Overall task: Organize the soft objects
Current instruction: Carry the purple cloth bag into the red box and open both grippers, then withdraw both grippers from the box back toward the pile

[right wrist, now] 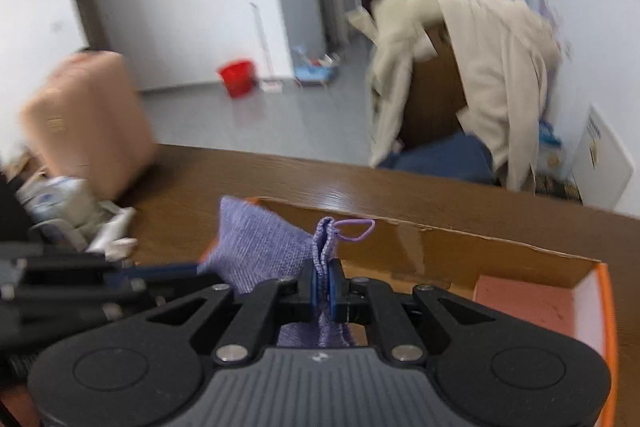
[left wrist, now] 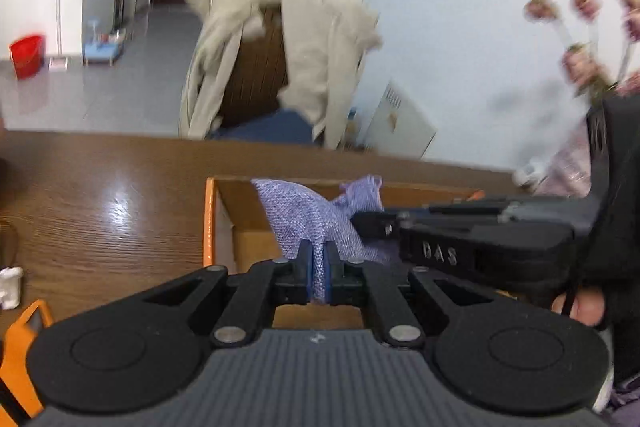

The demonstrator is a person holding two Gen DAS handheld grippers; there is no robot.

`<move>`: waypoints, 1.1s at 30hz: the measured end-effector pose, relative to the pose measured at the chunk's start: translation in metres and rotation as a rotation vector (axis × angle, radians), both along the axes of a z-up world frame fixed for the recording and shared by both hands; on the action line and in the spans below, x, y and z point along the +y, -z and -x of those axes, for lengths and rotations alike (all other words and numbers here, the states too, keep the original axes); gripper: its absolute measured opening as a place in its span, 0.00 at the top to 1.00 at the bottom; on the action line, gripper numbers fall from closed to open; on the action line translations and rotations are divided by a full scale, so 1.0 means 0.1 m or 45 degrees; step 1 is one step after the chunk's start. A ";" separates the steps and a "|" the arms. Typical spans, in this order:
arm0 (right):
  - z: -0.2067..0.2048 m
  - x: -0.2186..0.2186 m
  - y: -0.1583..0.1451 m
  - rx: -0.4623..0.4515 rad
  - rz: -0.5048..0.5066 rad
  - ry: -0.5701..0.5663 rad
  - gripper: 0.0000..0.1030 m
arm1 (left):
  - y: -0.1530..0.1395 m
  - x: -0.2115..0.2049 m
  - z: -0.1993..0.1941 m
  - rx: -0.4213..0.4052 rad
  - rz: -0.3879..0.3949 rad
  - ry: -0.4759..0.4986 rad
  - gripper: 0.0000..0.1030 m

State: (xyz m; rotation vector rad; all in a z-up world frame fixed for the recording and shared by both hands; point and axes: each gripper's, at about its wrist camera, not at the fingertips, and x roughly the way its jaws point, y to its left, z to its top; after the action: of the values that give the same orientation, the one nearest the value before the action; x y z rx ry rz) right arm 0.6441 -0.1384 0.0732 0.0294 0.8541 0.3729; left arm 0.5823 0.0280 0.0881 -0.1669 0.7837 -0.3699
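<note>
A purple knitted cloth (left wrist: 308,215) hangs between both grippers above an open cardboard box (left wrist: 240,211) with orange edges. My left gripper (left wrist: 319,263) is shut on one part of the cloth. My right gripper (right wrist: 325,281) is shut on another edge of the cloth (right wrist: 256,247), beside its small hanging loop (right wrist: 356,229). The right gripper also shows in the left wrist view (left wrist: 376,223), pinching the cloth from the right. A pink item (right wrist: 524,303) lies inside the box (right wrist: 440,247).
The box stands on a brown wooden table (left wrist: 100,195). A peach suitcase (right wrist: 88,123) and clutter (right wrist: 68,211) sit at the table's left. A chair draped with a beige coat (left wrist: 288,59) stands behind the table. Dried flowers (left wrist: 580,39) stand at the right.
</note>
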 end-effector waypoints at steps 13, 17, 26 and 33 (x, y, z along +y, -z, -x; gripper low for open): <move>0.02 -0.14 -0.08 -0.005 -0.024 0.102 0.64 | -0.07 0.16 0.09 -0.124 -0.140 -0.013 0.61; 0.47 -0.28 -0.64 -0.158 0.019 0.062 0.55 | -0.47 0.24 0.50 -0.200 -0.142 -0.034 0.55; 1.82 -0.72 -1.56 -0.376 0.038 0.040 0.42 | -1.22 0.38 1.72 -0.346 -0.105 -0.027 0.33; 2.95 -0.91 -1.51 -0.462 0.012 -0.037 0.35 | -1.34 0.43 2.77 -0.475 -0.128 -0.068 0.26</move>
State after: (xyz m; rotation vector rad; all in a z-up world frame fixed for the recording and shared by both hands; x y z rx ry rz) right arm 0.3496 -0.2291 0.2239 -0.0585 0.4983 0.3870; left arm 0.3052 0.0708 0.2218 -0.0224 0.4277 -0.2989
